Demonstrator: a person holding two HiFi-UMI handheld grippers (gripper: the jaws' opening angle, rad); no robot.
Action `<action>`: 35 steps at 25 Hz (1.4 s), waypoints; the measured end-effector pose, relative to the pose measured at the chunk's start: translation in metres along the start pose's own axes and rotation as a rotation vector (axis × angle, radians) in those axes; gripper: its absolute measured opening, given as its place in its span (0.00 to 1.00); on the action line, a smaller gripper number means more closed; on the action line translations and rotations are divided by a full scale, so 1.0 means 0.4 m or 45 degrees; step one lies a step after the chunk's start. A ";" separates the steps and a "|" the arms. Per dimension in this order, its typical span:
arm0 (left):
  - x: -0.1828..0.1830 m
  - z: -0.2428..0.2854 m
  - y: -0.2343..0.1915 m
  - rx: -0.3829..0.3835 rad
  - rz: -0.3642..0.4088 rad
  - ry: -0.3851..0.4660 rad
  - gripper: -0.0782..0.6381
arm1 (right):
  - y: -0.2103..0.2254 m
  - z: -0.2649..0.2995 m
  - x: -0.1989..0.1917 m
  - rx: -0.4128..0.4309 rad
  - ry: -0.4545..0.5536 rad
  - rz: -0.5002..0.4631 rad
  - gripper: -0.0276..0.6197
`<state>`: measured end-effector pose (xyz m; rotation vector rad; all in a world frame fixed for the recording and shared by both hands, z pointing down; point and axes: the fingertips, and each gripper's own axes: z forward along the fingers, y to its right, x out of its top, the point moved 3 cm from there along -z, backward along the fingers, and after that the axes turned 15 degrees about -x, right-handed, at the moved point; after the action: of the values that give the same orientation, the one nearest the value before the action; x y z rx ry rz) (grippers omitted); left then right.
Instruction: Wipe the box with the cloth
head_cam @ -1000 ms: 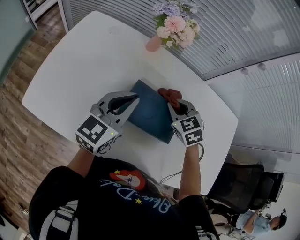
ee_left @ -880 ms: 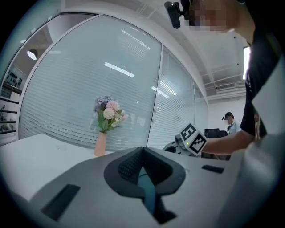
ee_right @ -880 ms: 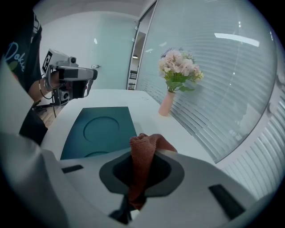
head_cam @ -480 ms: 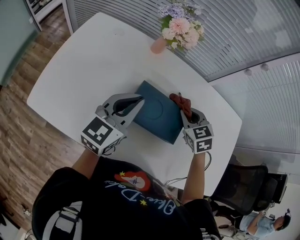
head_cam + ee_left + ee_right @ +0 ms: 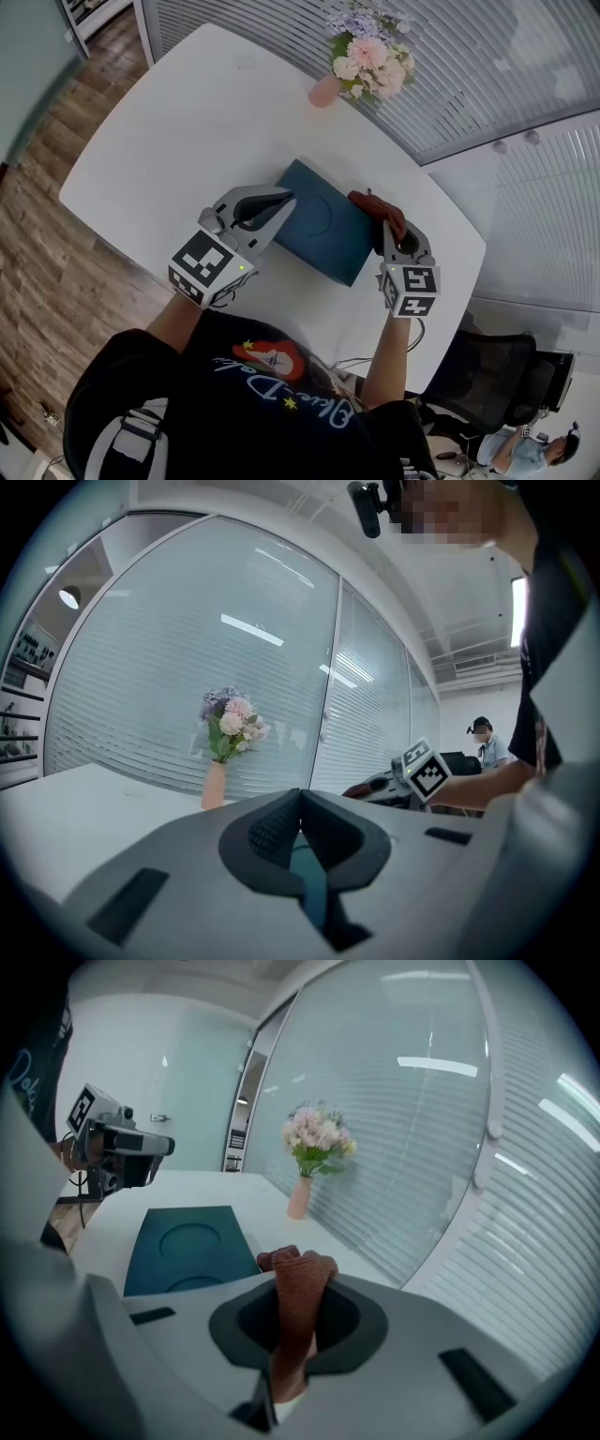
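The jaws of the left gripper (image 5: 300,806) are closed, with a sliver of the dark teal box (image 5: 323,225) pinched between them. From the head view they grip the box at its left edge, near the far-left corner, which looks like a steadying hold. The jaws of the right gripper (image 5: 298,1309) are closed tight on a rust-red cloth (image 5: 300,1274), which bunches up above them.

The box lies flat on the white bench (image 5: 187,112), near the bench's near-right side, turned so a corner points toward the person. Its top has two shallow round dents. The cloth sits at the box's right edge toward the far corner. In the right gripper view it sits just off that edge, with the top of the box spread out to its left. I cannot tell whether it is pressing on the side of the box or only lying next to it.

A pink vase of flowers (image 5: 366,61) stands well apart at the far edge of the bench.

My reading is that the wipe is at the right-hand end of a stroke. The top shows no streaks or dirt, so the pictures do not settle how much is already clean. The near edge and the side under the left gripper's jaws look likeliest to still need wiping.
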<state>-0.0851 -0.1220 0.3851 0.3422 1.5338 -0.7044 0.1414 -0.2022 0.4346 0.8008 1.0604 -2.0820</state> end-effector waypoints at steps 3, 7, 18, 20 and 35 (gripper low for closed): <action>0.002 -0.002 -0.005 0.012 0.007 0.002 0.11 | 0.020 -0.040 0.094 -0.076 0.151 -0.032 0.08; 0.003 -0.008 0.000 0.017 0.007 0.006 0.11 | -0.028 -0.076 0.240 -0.048 0.363 -0.086 0.08; 0.012 -0.108 -0.016 0.168 -0.001 0.039 0.11 | -0.411 0.012 0.351 0.359 0.469 -0.362 0.08; 0.008 -0.129 -0.023 0.204 -0.010 0.042 0.11 | -0.449 0.042 0.320 0.424 0.402 -0.410 0.08; 0.001 -0.139 -0.012 0.203 -0.039 0.055 0.11 | -0.474 0.076 0.240 0.625 0.193 -0.366 0.08</action>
<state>-0.1318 -0.0913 0.3835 0.4561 1.5300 -0.8507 -0.0688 -0.1684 0.4610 1.1093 0.7792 -2.6140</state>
